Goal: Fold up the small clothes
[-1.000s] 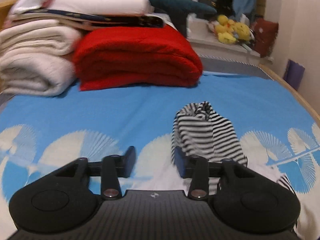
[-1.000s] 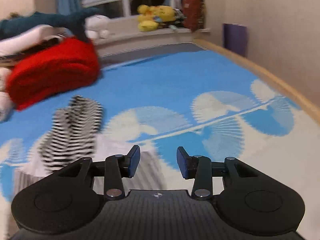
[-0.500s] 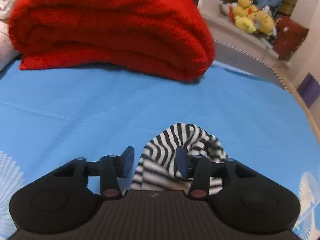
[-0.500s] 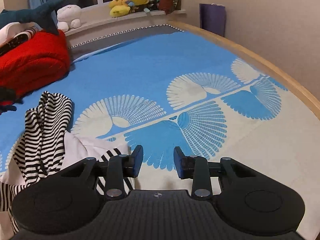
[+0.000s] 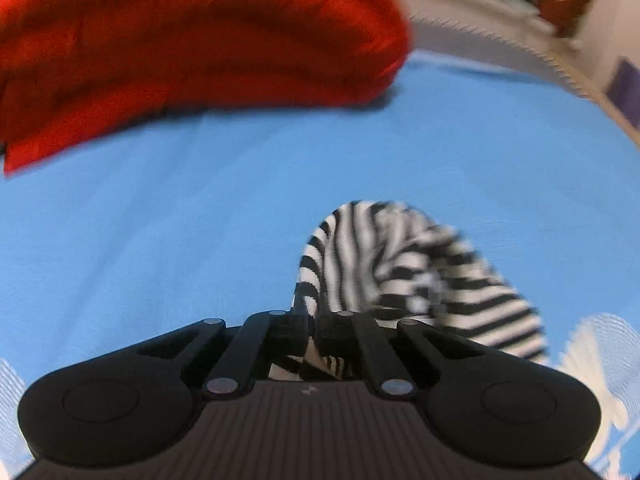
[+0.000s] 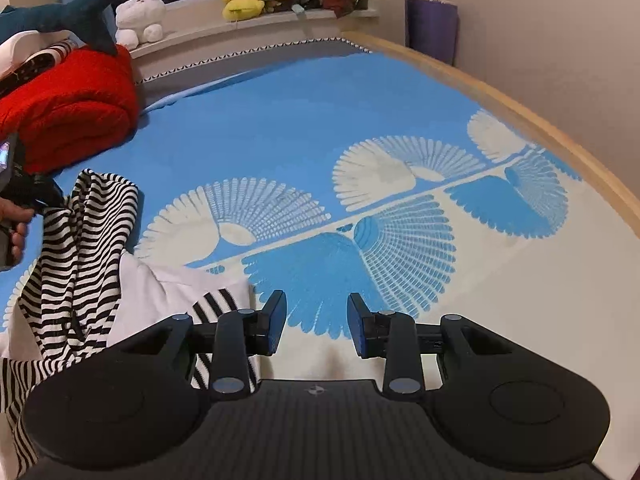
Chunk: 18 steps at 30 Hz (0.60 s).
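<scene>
A: Striped top (image 6: 76, 248) lies crumpled near the left side of the bed (image 6: 280, 112), one end lifted, white part (image 6: 160, 296) spread beside it. No tidy fold yet, so I'd say the folding is barely begun

B: And the grippers?

A: Left gripper (image 5: 313, 330) has just closed, pinching striped cloth. Right gripper (image 6: 317, 330) hangs part open over the sheet, holding nothing

B: Room?

A: Plenty toward the wooden bed edge (image 6: 540, 120) on the right; the red blanket (image 5: 192, 48) crowds the far left corner
</scene>
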Motion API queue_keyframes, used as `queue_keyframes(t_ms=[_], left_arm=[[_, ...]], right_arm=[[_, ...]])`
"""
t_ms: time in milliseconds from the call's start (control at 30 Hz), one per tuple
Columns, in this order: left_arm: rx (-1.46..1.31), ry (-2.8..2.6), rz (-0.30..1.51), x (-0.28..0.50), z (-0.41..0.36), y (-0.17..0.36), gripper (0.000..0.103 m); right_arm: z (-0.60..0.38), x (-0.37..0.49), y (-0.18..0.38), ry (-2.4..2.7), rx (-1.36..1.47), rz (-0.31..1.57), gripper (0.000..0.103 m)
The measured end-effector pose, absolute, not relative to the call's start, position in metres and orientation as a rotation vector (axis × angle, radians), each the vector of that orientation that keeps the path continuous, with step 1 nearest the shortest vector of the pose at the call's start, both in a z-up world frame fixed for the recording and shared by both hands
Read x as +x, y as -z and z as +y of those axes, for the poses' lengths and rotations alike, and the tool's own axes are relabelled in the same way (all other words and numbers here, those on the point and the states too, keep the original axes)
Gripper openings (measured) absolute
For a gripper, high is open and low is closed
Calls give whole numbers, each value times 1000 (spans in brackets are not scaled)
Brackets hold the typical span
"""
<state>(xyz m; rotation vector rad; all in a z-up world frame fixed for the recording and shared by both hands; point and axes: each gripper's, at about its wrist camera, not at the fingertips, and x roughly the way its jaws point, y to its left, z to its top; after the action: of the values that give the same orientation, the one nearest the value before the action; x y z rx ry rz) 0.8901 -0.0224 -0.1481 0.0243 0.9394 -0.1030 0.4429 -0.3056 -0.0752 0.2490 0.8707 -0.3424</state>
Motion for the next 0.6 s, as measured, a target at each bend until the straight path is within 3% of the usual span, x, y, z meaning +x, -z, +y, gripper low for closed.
queue_keyframes(t_ms=[200,400,500,600], left_arm=[[87,284,735,785,-33,72,2],[304,553,546,582,-47,25,2],[328,651,599,485,-30,31,3],[246,683,774,427,4,49,8]], right_arm=[[-313,429,53,339,294,824,35],[-318,410,37,319,332,785,35],[-323,400,30,305,364,763,35],[-327,391,26,295,401,738,35]])
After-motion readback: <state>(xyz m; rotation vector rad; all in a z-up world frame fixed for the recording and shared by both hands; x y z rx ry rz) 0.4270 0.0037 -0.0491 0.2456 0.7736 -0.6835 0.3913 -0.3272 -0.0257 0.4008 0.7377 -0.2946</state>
